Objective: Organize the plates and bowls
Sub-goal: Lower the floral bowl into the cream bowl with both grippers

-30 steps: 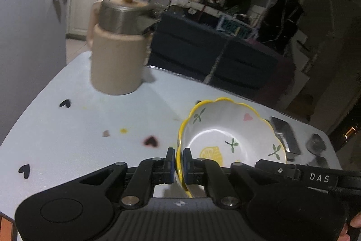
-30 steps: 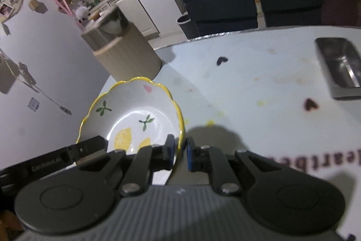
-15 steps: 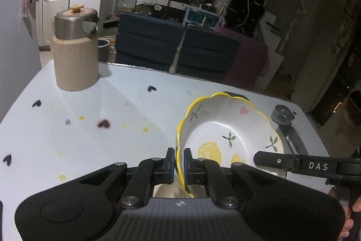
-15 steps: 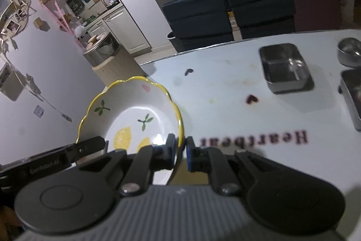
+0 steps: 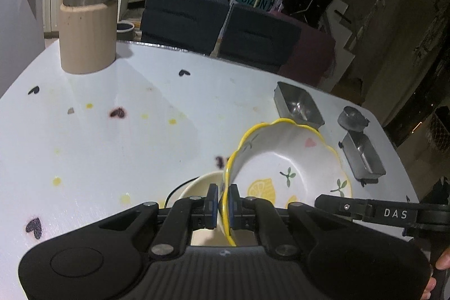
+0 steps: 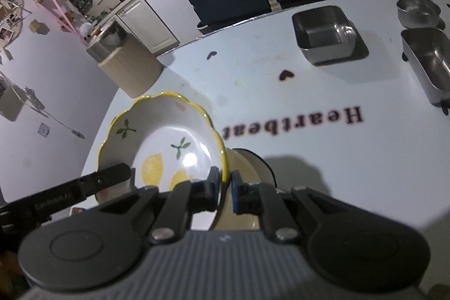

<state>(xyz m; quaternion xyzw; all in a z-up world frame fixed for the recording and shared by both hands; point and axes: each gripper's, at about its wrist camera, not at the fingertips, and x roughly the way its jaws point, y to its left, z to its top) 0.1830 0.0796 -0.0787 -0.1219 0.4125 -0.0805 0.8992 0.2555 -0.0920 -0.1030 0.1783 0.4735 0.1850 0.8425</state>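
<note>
A white scalloped bowl point(image 5: 287, 159) point(image 6: 171, 137) with a yellow rim and lemon prints hangs above the table, held from both sides. My left gripper point(image 5: 222, 205) is shut on its left rim. My right gripper point(image 6: 224, 189) is shut on its right rim. Under the bowl sits a plain cream bowl point(image 5: 197, 187) point(image 6: 242, 170) with a dark rim, mostly hidden by the lemon bowl and the grippers. In the left wrist view the right gripper's black finger marked DAS reaches in at lower right.
The white table point(image 5: 118, 137) point(image 6: 337, 137) has heart marks and the word Heartbeat. A beige canister point(image 5: 88, 27) point(image 6: 126, 66) with a steel lid stands far left. Steel trays point(image 5: 298, 106) point(image 6: 326, 33) and a small steel cup point(image 5: 353, 118) point(image 6: 417, 10) sit at the right. Dark chairs stand beyond the far edge.
Both grippers carried the lemon bowl across the table away from the canister toward the steel trays. The cream bowl has come into view beneath it.
</note>
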